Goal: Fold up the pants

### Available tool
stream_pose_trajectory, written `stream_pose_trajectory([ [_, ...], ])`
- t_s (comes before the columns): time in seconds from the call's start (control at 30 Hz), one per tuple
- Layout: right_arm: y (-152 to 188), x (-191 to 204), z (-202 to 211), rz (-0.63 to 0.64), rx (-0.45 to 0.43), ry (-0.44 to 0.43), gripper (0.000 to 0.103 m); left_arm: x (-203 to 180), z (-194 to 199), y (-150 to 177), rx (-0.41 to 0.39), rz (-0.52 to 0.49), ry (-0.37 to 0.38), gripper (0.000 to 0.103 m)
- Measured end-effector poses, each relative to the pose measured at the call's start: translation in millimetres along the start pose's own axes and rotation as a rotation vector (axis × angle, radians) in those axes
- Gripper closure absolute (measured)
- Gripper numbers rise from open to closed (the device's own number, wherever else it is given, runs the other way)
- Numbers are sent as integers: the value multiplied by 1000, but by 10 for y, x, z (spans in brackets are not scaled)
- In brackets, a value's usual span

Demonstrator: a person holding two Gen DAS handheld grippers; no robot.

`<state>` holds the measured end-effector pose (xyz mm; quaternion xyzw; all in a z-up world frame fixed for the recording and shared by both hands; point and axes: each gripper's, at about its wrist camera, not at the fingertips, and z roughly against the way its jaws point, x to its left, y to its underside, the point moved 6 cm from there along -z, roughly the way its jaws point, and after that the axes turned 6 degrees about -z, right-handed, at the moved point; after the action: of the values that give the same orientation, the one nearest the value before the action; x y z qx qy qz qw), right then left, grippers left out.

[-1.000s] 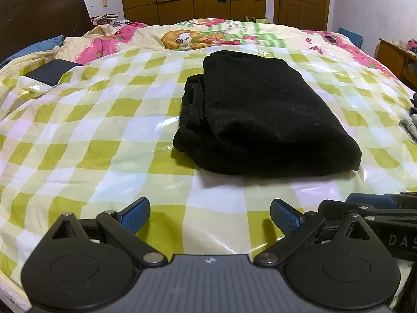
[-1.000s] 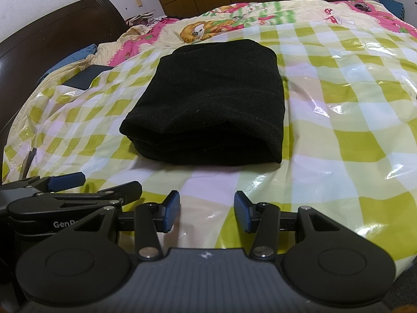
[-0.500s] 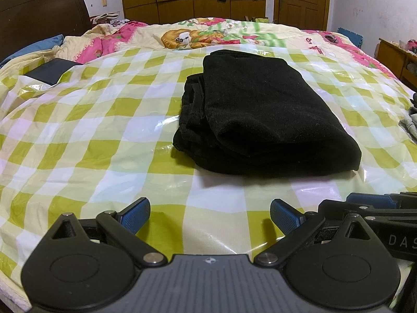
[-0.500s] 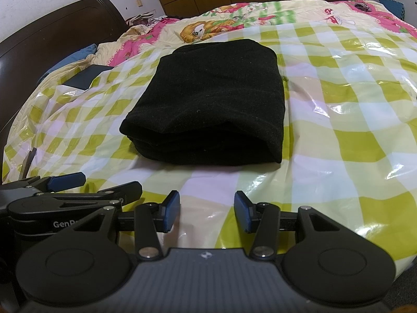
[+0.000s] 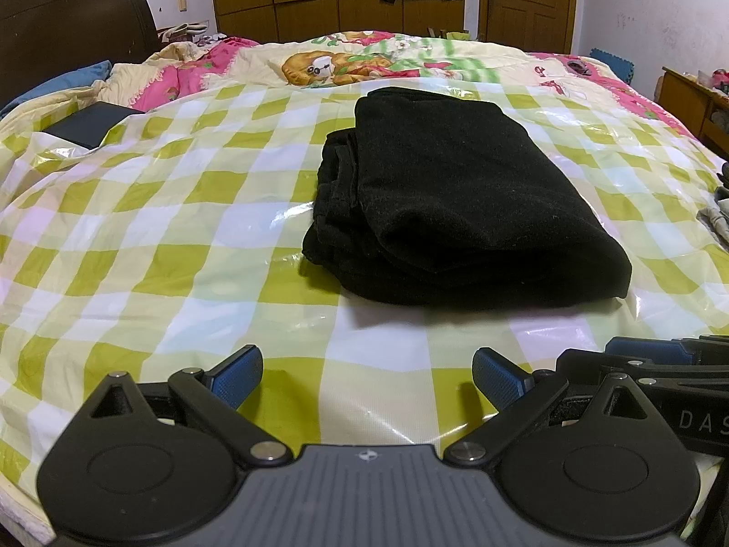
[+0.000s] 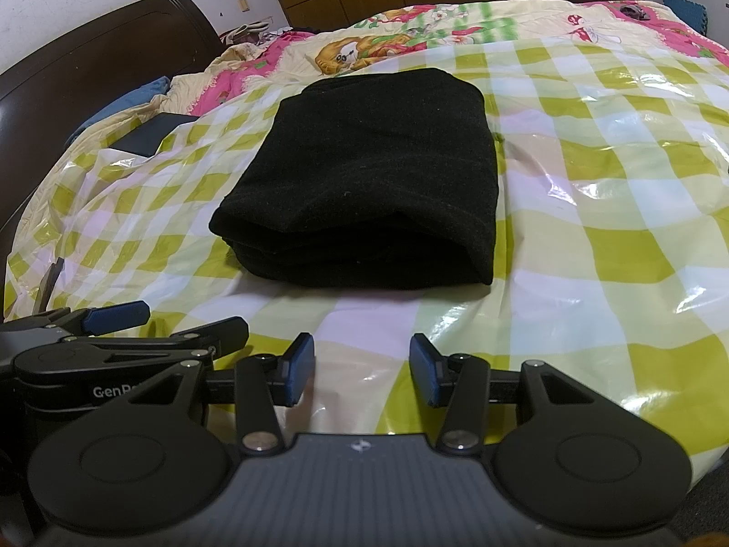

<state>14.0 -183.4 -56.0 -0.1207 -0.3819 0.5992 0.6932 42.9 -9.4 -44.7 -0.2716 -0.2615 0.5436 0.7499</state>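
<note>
A dark flat object is lying far left of the black pants, half tucked under the edge of the checked plastic sheet that is covering the bed, probably to keep the bedding clean while folding goes on. The left gripper is hovering low in front of the pants and a little to their left, its jaws spread wide with only bare sheet between them, gripping nothing. The pants themselves are sitting as a compact, layered rectangle in the middle of the sheet, stacked edges showing along their left side and the rounded fold facing the grippers, which suggests the folding is essentially finished. To the right of the left gripper, the right gripper is hanging just in front of the pants' near edge, jaws partly parted and empty. Both are staying clear of the cloth, likely so the tidy bundle is not being disturbed. Right of the pants, a wooden side cabinet is standing beyond the bed.
</note>
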Motion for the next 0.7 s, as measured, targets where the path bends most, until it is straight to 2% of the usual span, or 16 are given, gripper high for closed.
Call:
stream_pose_trajectory([
  [0.7, 1, 5, -2, 0, 0, 0, 55, 9, -4, 4, -1, 9, 5, 0],
])
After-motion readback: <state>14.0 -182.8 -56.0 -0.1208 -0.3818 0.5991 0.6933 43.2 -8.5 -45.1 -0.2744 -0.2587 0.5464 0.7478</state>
